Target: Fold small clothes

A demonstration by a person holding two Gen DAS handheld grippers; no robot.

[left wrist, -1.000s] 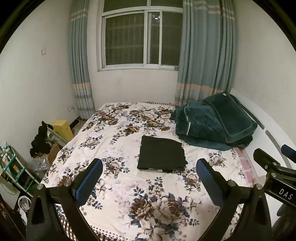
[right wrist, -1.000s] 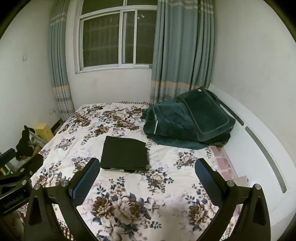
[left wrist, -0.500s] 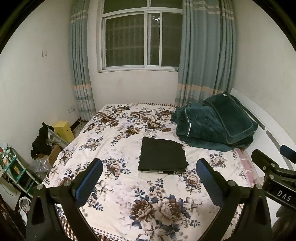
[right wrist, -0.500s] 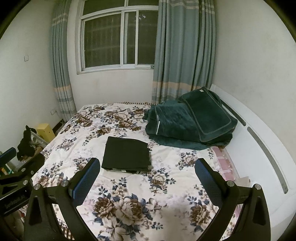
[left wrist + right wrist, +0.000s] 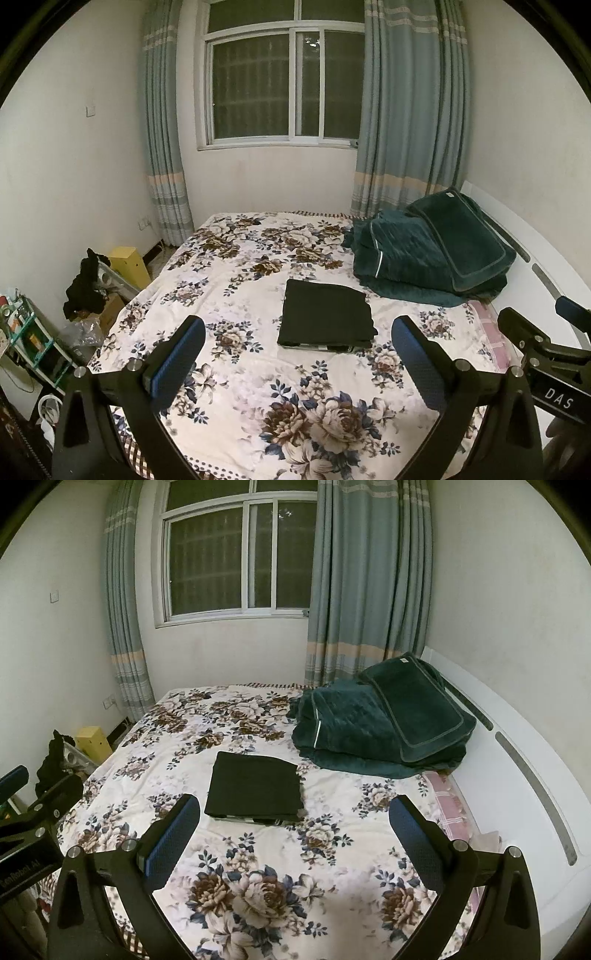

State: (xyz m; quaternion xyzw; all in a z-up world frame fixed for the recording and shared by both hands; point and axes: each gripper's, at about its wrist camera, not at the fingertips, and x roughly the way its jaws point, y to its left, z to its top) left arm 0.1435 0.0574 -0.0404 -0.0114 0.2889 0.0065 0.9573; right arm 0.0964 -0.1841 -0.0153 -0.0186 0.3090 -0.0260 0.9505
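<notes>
near bedspread [image 5: 258, 387] bare | quilt pile [image 5: 424, 254] blocks far right

I see a small bedroom with plain white walls [image 5: 55, 192] under artificial light; the window [image 5: 284, 85] is dark. Blue-grey curtains [image 5: 410, 110] with a pale band hang at both sides of it. A bed with a floral cover [image 5: 236, 280] fills the floor, its white headboard [image 5: 517, 746] along the right wall. A yellow box [image 5: 127, 260] and a green shelf rack [image 5: 29, 339] stand at left.
</notes>
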